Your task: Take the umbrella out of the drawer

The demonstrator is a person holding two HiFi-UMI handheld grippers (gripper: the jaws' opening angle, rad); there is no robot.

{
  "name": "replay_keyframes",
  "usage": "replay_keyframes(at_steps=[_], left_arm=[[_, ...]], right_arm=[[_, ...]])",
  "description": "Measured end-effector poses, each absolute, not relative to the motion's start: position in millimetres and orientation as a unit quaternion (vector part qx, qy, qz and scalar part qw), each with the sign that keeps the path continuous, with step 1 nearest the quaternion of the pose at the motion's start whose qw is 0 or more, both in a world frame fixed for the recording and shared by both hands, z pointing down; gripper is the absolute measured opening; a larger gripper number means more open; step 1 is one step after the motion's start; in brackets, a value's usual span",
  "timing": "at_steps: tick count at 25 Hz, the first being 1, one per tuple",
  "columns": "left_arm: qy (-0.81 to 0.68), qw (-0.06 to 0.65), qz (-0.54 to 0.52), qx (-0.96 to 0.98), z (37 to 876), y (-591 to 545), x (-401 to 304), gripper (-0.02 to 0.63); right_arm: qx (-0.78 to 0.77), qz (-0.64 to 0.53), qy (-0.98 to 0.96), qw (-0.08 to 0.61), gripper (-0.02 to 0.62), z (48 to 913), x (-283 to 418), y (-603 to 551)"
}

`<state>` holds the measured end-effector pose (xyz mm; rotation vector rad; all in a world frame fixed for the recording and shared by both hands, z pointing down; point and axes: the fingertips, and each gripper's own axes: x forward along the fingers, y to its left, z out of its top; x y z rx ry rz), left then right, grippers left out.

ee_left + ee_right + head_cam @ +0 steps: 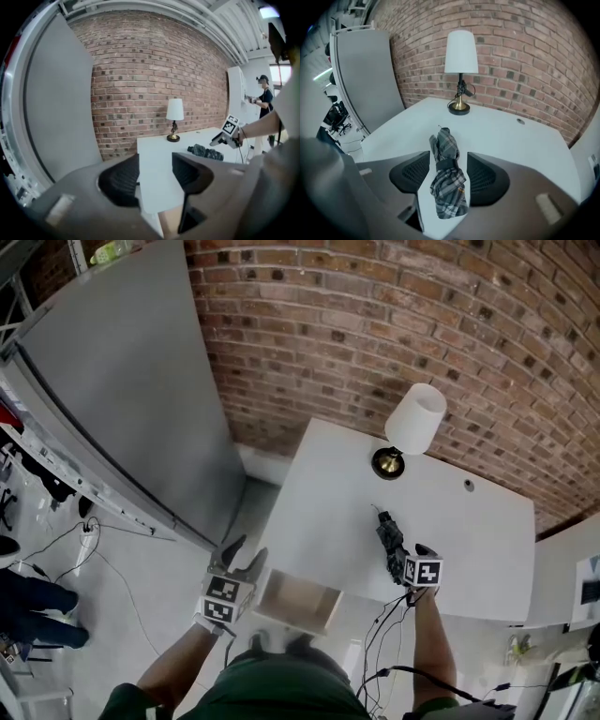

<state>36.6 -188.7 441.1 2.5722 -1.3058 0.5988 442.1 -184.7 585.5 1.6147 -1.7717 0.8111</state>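
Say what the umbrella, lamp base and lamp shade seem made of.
Umbrella: woven fabric, grey plaid, matte, with soft crumpled folds.
Lamp base: likely polished brass-toned metal; it shines gold.
Lamp shade: white and matte, probably fabric or paper; too smooth to tell.

- No legible text, label, brand or number in any view.
- Marker cube on left tool and right tool: black-and-white square patterns only, no characters.

Both our tools were grey plastic, the left gripper and the right gripper, each with black ribbed pads and a white cube of black square markers. We wore a green top, and black cables hung off the right one.
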Motion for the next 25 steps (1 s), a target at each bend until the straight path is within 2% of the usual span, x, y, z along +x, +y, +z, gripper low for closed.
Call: replay_keyframes(at_steps=[14, 25], left_arm=[[-0.366, 0.073, 0.123, 0.919, 375, -181, 70, 0.209], [-0.385, 0.012, 0.024, 0.922, 267, -170, 44, 0.195]], right_arm=[[0.671, 0.169, -0.710, 0.131, 0.206, 401, 372, -138], [0.727, 0.056, -0.684, 0.016, 0.206, 279, 326, -76]])
